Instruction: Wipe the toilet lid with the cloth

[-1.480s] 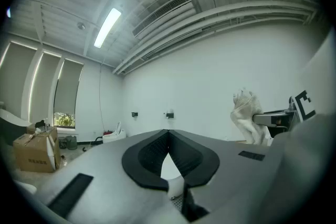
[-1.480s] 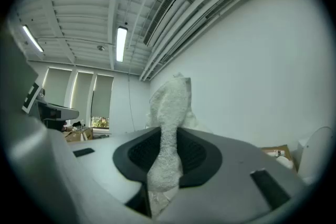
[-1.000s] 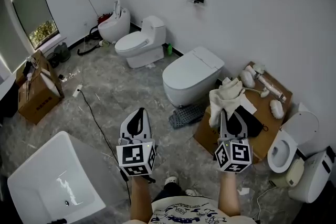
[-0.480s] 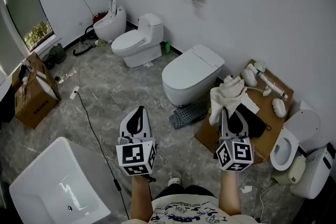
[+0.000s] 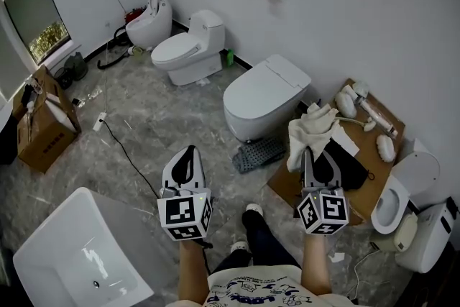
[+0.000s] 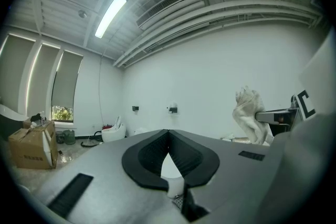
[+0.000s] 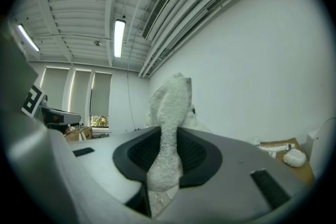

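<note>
A white toilet with its lid [image 5: 267, 88] down stands against the wall, ahead of both grippers. My right gripper [image 5: 312, 152] is shut on a cream cloth [image 5: 310, 131], which bunches up above its jaws; in the right gripper view the cloth [image 7: 169, 128] fills the gap between the pads. That cloth [image 6: 252, 115] also shows at the right of the left gripper view. My left gripper [image 5: 188, 157] is held to the left at the same height, jaws closed tip to tip on nothing, with the toilet [image 6: 170, 168] seen behind them.
A dark mat [image 5: 259, 153] lies at the toilet's foot. A brown board [image 5: 374, 136] with white items lies at the right, beside another toilet [image 5: 399, 190]. Two more toilets [image 5: 187, 50] stand at the back left. A white tub [image 5: 72, 255] is near left; a cardboard box [image 5: 39, 118] and a floor cable [image 5: 126, 147] lie left.
The view has shifted slightly, so the toilet sits a little nearer. A leg and shoe have come forward at the bottom. Both grippers keep their pose.
</note>
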Tool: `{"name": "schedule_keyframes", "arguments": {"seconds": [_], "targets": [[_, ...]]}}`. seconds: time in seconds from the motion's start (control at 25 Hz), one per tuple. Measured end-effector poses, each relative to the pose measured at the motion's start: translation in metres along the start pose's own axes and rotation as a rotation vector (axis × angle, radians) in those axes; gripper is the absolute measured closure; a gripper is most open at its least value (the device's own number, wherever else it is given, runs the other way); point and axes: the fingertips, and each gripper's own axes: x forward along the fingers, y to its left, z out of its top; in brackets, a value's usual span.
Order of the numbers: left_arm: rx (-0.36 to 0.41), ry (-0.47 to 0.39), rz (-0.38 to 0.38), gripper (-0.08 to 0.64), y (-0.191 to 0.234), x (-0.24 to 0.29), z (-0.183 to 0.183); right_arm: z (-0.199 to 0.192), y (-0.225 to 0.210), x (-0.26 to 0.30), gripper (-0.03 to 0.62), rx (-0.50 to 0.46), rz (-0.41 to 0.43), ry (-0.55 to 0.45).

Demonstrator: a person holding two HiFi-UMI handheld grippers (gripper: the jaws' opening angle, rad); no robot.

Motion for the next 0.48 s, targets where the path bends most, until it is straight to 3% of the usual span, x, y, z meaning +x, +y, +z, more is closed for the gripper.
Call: {"name": "schedule_keyframes", "arguments": {"seconds": [0.48], "targets": [[-0.021, 0.028, 0.063, 0.557, 0.038, 0.093, -0.015, -0.011, 0.0, 0.12, 0.509, 0.005, 0.055, 0.006]]}}
